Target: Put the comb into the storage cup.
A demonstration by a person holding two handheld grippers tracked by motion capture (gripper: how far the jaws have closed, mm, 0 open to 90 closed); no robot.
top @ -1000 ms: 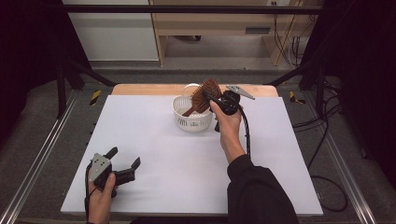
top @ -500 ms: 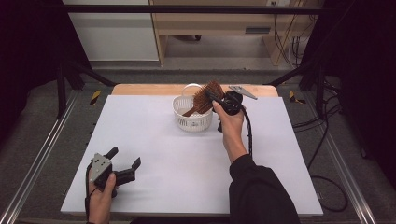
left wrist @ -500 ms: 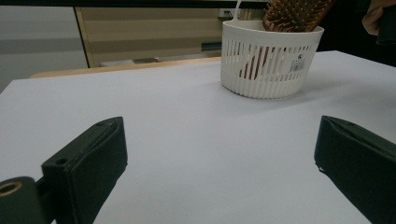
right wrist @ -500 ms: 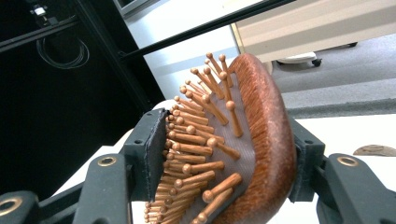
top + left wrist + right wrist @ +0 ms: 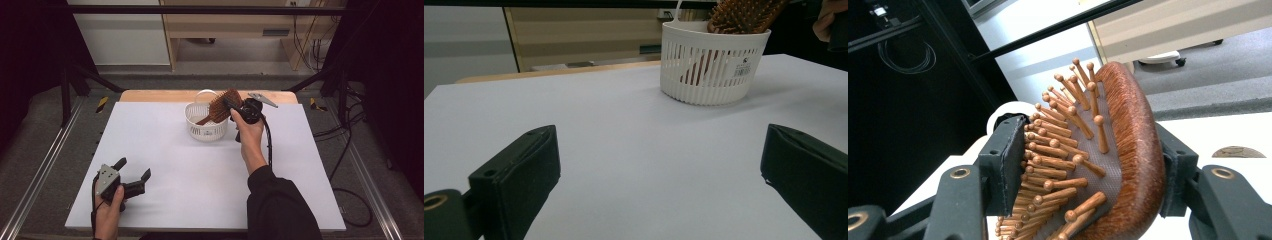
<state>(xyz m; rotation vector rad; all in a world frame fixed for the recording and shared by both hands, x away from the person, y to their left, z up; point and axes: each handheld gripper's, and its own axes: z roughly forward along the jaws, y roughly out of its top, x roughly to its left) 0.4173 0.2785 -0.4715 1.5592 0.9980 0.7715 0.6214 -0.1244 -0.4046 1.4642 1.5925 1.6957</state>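
Note:
A wooden hairbrush [image 5: 220, 106] with peg bristles leans out of a white slotted basket [image 5: 200, 131] at the table's far middle, its handle down inside. My right gripper [image 5: 235, 107] is shut on the brush head just right of the basket. In the right gripper view one pad presses the bristles and the other the rounded back of the hairbrush [image 5: 1128, 150]. My left gripper [image 5: 134, 172] rests open at the front left of the table, nothing between its fingers. The left gripper view has the basket [image 5: 709, 75] far ahead.
The white table top [image 5: 165, 150] has a wooden strip [image 5: 150, 95] along its far edge. A black cable [image 5: 269, 145] trails from the right gripper along the forearm. Metal frame rails [image 5: 40, 175] run beside the table, and cables lie on the floor at right.
The right gripper and the brush have barely shifted at the basket. The left gripper has stayed where it was.

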